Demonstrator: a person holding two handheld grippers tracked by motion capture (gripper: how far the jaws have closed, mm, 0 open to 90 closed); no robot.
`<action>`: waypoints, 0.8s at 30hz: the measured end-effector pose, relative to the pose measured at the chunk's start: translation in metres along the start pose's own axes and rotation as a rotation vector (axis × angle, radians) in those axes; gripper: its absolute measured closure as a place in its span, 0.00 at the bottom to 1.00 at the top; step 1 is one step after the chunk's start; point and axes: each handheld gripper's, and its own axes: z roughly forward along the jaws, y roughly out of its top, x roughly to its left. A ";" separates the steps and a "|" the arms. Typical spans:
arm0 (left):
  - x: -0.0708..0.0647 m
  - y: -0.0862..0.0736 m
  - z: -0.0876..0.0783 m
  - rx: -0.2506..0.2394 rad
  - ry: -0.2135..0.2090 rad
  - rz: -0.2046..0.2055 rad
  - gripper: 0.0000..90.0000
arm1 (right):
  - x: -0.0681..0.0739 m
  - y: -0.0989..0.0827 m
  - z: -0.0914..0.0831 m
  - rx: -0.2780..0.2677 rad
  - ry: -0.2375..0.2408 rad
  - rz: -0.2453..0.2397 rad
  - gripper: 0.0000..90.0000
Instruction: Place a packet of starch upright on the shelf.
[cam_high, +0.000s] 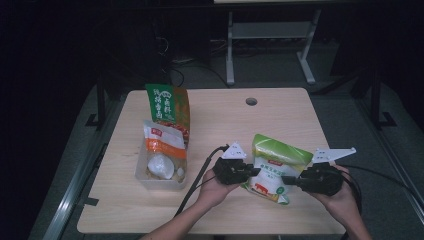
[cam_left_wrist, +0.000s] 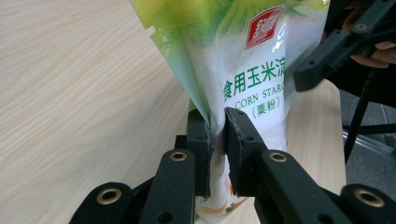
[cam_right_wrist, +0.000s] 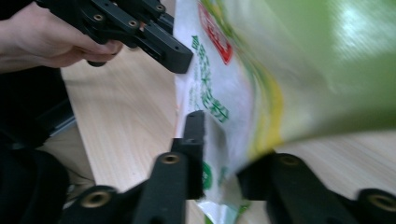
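A green-and-white corn starch bag (cam_high: 270, 167) stands tilted near the table's front, between both grippers. My left gripper (cam_high: 255, 171) is shut on the bag's left edge. In the left gripper view the two jaws pinch the bag (cam_left_wrist: 252, 70) by a thin seam at the left gripper (cam_left_wrist: 219, 140). My right gripper (cam_high: 285, 180) holds the bag's lower right edge. The right gripper view has the bag (cam_right_wrist: 224, 93) between the jaws of the right gripper (cam_right_wrist: 219, 158), with the bulging bag covering part of the right jaw. The left gripper (cam_right_wrist: 182, 58) also grips the bag farther off.
A clear plastic bin (cam_high: 161, 184) sits at the table's left. It holds an orange-and-white pouch (cam_high: 162, 142), a green-and-orange pouch (cam_high: 167, 107) and a white round packet (cam_high: 160, 165). A cable hole (cam_high: 251, 101) is at the back. Cables trail off both grippers.
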 end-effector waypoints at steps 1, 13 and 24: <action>-0.001 0.000 0.000 0.003 0.005 0.003 0.89 | 0.001 0.001 0.001 0.002 0.005 -0.006 0.73; -0.002 -0.001 -0.003 0.011 0.003 0.010 0.88 | 0.008 0.010 0.014 0.029 -0.063 -0.030 0.88; 0.002 -0.006 -0.012 0.024 0.008 -0.010 0.76 | 0.009 0.010 0.012 0.021 -0.064 -0.004 0.97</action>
